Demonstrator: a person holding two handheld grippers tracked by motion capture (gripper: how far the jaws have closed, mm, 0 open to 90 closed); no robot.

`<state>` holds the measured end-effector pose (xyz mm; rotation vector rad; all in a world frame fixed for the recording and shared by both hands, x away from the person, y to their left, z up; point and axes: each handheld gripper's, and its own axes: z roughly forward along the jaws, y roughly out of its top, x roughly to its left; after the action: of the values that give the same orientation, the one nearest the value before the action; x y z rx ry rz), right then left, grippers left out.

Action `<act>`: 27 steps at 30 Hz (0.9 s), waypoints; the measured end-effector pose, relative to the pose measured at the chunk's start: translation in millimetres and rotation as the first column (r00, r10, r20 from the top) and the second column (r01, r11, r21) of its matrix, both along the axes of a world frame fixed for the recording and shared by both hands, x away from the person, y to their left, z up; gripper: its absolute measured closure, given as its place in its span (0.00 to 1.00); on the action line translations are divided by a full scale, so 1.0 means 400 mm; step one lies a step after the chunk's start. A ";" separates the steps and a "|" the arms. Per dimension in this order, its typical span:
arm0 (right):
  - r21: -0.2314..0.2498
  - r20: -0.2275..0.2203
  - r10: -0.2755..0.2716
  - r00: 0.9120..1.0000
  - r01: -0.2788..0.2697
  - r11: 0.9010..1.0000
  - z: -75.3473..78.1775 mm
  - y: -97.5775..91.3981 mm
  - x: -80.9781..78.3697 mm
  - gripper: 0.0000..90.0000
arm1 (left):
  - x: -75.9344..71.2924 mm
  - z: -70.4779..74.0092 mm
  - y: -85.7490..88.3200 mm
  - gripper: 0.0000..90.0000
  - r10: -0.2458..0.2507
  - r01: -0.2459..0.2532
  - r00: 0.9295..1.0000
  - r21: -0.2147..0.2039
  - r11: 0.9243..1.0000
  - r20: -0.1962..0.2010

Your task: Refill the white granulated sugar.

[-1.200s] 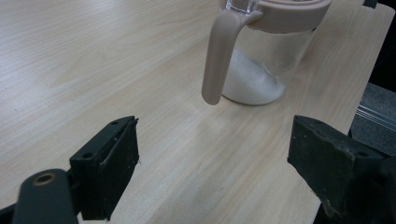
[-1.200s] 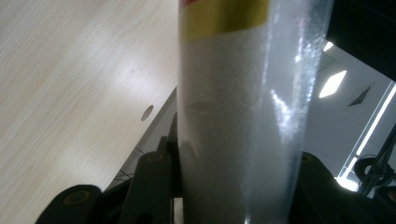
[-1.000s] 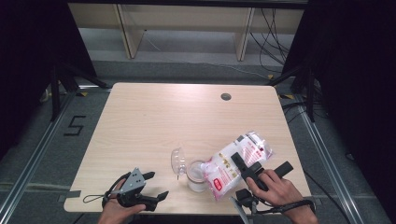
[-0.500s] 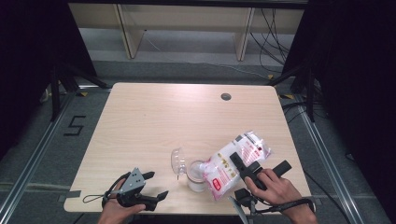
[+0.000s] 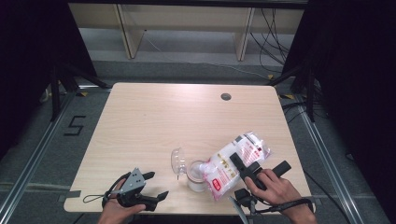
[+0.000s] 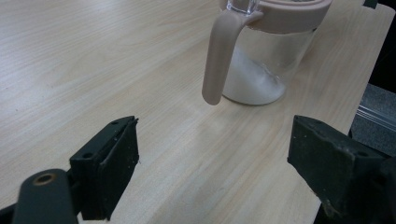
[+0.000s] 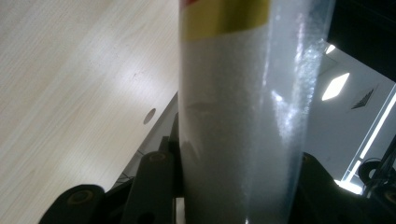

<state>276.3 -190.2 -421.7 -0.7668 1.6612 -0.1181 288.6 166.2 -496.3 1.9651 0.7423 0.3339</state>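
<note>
A clear glass jar with a pink rim stands near the table's front edge, white powder in its bottom. Its clear lid is flipped open to the left, and a pink strap hangs down its side. My right gripper is shut on a bag of white powder with a red and yellow label, tilted with its lower end over the jar's mouth. Up close the bag stands between the right gripper jaws. My left gripper rests open on the table, left of the jar and apart from it.
The light wooden table has a round cable hole at the back right. Behind it stand shelf legs and cables on the floor. Black curtains hang on both sides.
The bag has barely shifted over the jar. The left gripper has stayed where it was.
</note>
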 end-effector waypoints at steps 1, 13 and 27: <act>0.002 0.000 -0.001 1.000 0.001 1.000 0.001 -0.001 -0.001 0.76 | -0.003 -0.001 -0.003 0.18 0.015 -0.016 1.000 -0.018 1.000 -0.018; 0.012 -0.001 -0.002 1.000 0.002 1.000 0.002 -0.005 -0.003 0.77 | 0.000 0.000 0.001 0.18 0.005 -0.005 1.000 -0.006 1.000 -0.002; 0.007 -0.004 0.000 1.000 0.000 1.000 0.002 -0.003 -0.004 0.77 | -0.002 0.001 -0.001 0.18 0.010 -0.010 1.000 -0.014 1.000 -0.008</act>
<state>274.5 -191.5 -420.8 -0.7622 1.6648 -0.1109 287.7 166.0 -496.1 1.9512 0.7581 0.3266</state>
